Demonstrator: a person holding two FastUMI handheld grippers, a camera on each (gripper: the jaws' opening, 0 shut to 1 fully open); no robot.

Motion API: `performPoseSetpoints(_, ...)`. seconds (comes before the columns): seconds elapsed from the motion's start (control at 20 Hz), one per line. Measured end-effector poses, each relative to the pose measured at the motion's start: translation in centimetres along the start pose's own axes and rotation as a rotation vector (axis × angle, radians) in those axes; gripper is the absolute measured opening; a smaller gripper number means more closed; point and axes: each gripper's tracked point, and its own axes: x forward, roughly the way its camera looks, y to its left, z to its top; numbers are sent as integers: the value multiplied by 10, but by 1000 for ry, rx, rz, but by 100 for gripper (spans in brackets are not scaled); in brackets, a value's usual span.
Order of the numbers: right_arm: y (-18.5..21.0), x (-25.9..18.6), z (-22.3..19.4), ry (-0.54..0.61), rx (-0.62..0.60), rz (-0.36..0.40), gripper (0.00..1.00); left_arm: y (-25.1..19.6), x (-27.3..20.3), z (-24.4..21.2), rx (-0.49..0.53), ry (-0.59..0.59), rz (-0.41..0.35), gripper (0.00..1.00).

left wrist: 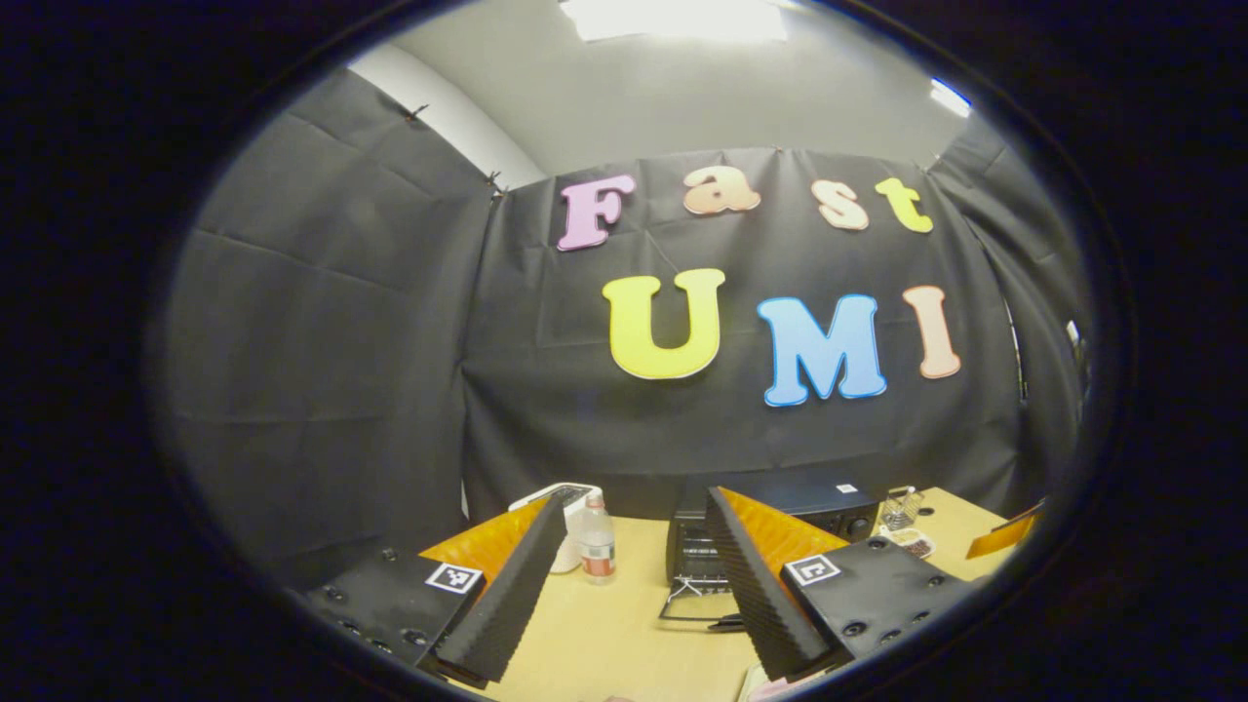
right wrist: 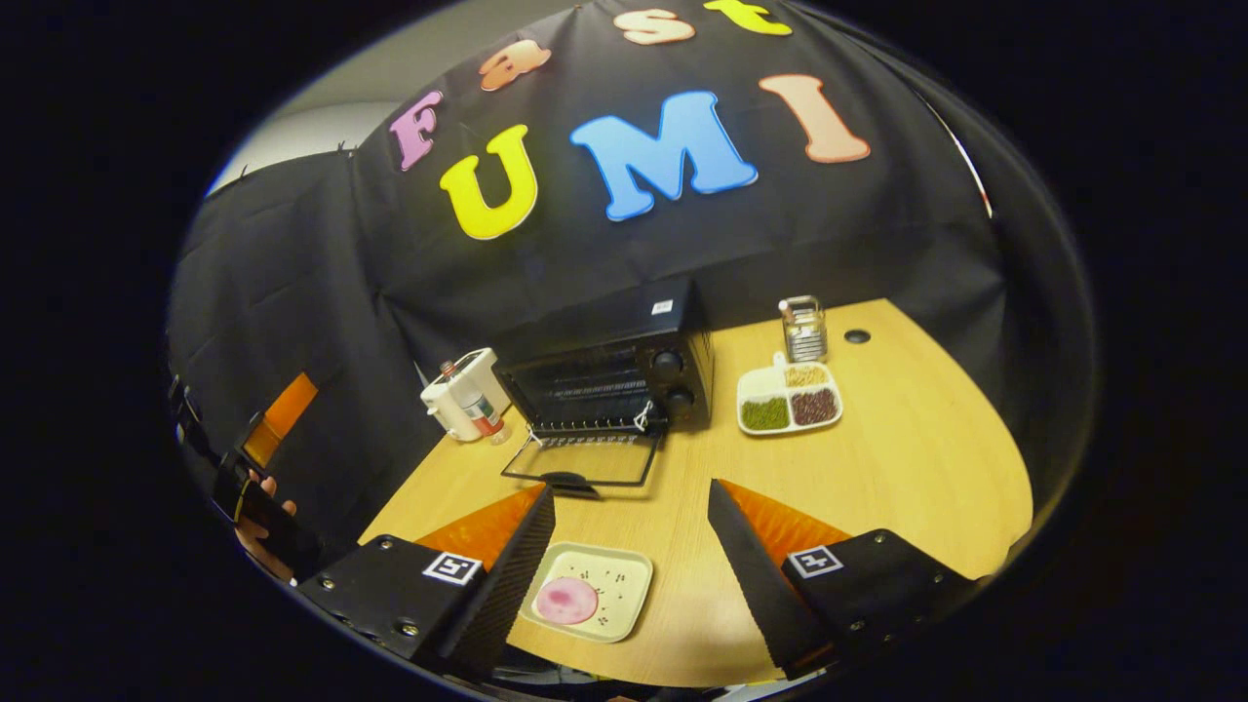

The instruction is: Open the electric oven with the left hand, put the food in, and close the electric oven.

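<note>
In the right gripper view the right gripper (right wrist: 629,565) hovers over the table (right wrist: 916,458) with its fingers (right wrist: 517,565) spread wide and empty; a small square plate (right wrist: 624,575) carrying the pink food (right wrist: 566,601) lies between them, near the left fingertip. Beyond the fingertips stands the electric oven (right wrist: 609,366), its glass door (right wrist: 583,460) folded down flat toward the fingers, with a divided snack tray (right wrist: 788,398) off past the right finger. In the left gripper view the left gripper (left wrist: 634,595) is likewise wide open and holds nothing, the open oven ahead just inside its right finger and a small bottle (left wrist: 597,551) beside its left finger.
</note>
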Motion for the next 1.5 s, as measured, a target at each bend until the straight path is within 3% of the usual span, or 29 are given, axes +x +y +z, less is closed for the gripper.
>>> performPoseSetpoints(0.25, 8, 29, -41, 216, 139, 86, 98, 13, -15, -2, 23, 1, 31, 100)
performPoseSetpoints(0.65, 13, 58, -109, 492, 245, 119, 97, 42, -30, -9, 29, 16, 96, 100)
performPoseSetpoints(1.05, -3, 79, -156, 656, 275, 63, 96, 61, -32, -24, 28, 45, 139, 100)
performPoseSetpoints(1.1, -5, 83, -163, 671, 268, 48, 86, 64, -32, -24, 32, 46, 142, 100)
performPoseSetpoints(1.2, -4, 84, -169, 703, 269, 45, 81, 67, -30, -25, 33, 47, 148, 100)
performPoseSetpoints(1.35, -4, 89, -170, 726, 268, 38, 81, 71, -27, -27, 25, 47, 153, 100)
performPoseSetpoints(1.4, -13, 93, -178, 732, 237, -9, 81, 72, -26, -26, 24, 46, 153, 100)
performPoseSetpoints(1.5, -21, 92, -179, 745, 234, -26, 22, 74, -24, -26, 29, 43, 151, 100)
